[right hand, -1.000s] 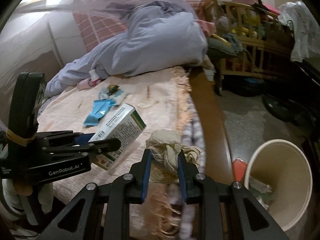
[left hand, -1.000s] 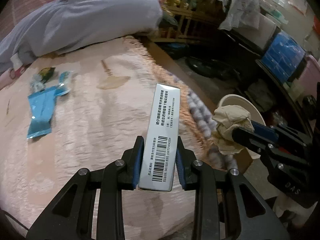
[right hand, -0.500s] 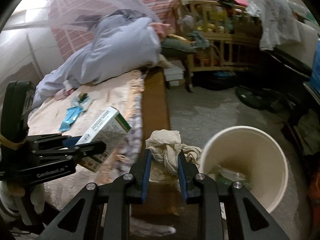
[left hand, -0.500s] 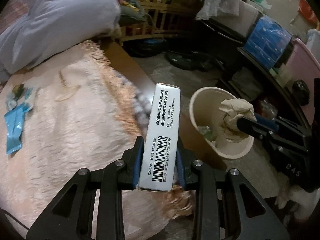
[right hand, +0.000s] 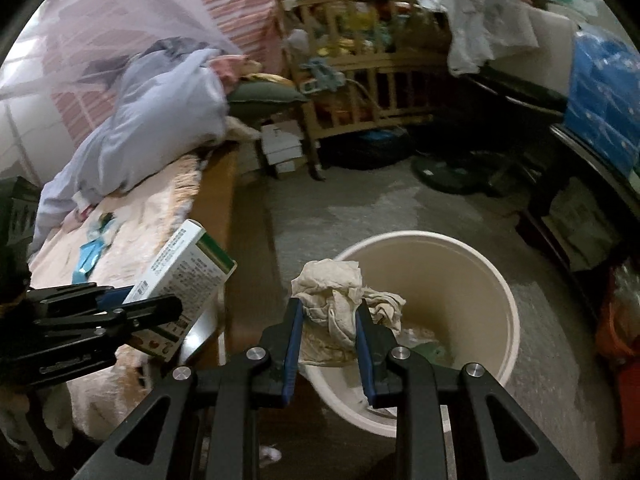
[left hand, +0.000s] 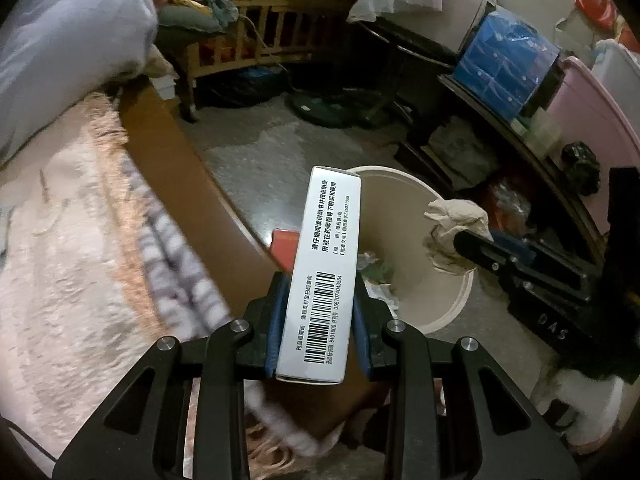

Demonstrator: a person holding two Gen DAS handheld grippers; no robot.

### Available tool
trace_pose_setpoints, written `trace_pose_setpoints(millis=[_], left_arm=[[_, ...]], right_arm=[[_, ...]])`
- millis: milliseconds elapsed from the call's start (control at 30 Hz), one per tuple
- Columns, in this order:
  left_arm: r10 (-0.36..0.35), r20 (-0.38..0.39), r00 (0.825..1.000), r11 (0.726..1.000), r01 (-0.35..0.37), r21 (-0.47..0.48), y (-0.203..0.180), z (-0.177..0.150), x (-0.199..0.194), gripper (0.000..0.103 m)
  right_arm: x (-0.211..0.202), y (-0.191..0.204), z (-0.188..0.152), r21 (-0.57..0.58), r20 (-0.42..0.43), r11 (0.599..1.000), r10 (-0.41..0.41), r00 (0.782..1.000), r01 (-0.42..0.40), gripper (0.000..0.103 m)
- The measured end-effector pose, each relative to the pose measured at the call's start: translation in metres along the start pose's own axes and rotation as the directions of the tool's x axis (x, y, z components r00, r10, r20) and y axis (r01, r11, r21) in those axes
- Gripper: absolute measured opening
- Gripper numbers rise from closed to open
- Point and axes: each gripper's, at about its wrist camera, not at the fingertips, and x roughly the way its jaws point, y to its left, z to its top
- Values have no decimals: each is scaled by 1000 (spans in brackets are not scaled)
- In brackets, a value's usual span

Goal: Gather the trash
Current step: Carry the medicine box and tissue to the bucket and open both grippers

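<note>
Jaws clamped on both sides! Low centre of the left wrist view, the left gripper (left hand: 318, 322) has its blue pads pressed to the long sides of a white medicine box (left hand: 320, 280), barcode face up, its far end reaching up over the near rim of the cream trash bucket (left hand: 452, 308). The box hides the bucket's left wall and part of a red packet (left hand: 285, 246) on the floor just left of it. Over in the right wrist view, the right gripper (right hand: 329, 330) is squeezing a crumpled beige tissue wad (right hand: 336, 300) that bulges above and to the right of the pads, right over the bucket's near rim at lower centre. The wad and the jaws cover the bucket's left inner wall; only scraps of green and white litter (right hand: 424, 346) show at the bottom, too dim to name.

At lower left of that view, the left gripper's dark body cuts across the box's lower end, printed pictures only partly readable. Behind it lies the bed (right hand: 132, 240) with its pink fringed cover, and a blue wrapper (right hand: 88, 258) sits at mid left, small and blurred. Farther up, a pale grey duvet (right hand: 160, 120) is heaped. Beyond, upper centre, stands a wooden crib (right hand: 360, 76), its contents a jumble I can't sort out.
</note>
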Motion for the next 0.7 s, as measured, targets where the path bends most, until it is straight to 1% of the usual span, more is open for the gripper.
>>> trace_pose_setpoints(millis=[67, 200, 400, 533, 600, 633, 667, 700], left_arm=[[-8, -10, 1000, 1000, 8, 1, -5, 4, 8, 27], [-19, -22, 1000, 1000, 19, 9, -14, 10, 21, 27], [-41, -40, 998, 999, 41, 15, -24, 20, 39, 28], [-81, -35, 996, 997, 81, -5, -26, 28, 49, 28], [-97, -34, 995, 995, 96, -14, -27, 31, 53, 29], [-100, -35, 994, 995, 100, -18, -27, 33, 55, 33], [-108, -34, 994, 994, 107, -24, -28, 34, 57, 42], [-115, -31, 993, 993, 114, -31, -27, 34, 58, 46]], right_arm=[[3, -9, -2, 19, -3, 1000, -13, 1000, 13, 24], [9, -25, -6, 76, -6, 997, -11, 1000, 12, 24], [13, -37, -4, 97, -1, 995, -35, 999, 35, 24], [15, -44, -5, 121, -1, 991, -53, 999, 52, 24], [16, -48, -5, 132, 1, 989, -70, 998, 69, 32], [15, -50, -6, 139, 6, 988, -74, 997, 72, 41], [15, -51, -6, 145, 11, 986, -78, 997, 76, 43], [14, -52, -6, 149, 14, 985, -85, 996, 82, 43]])
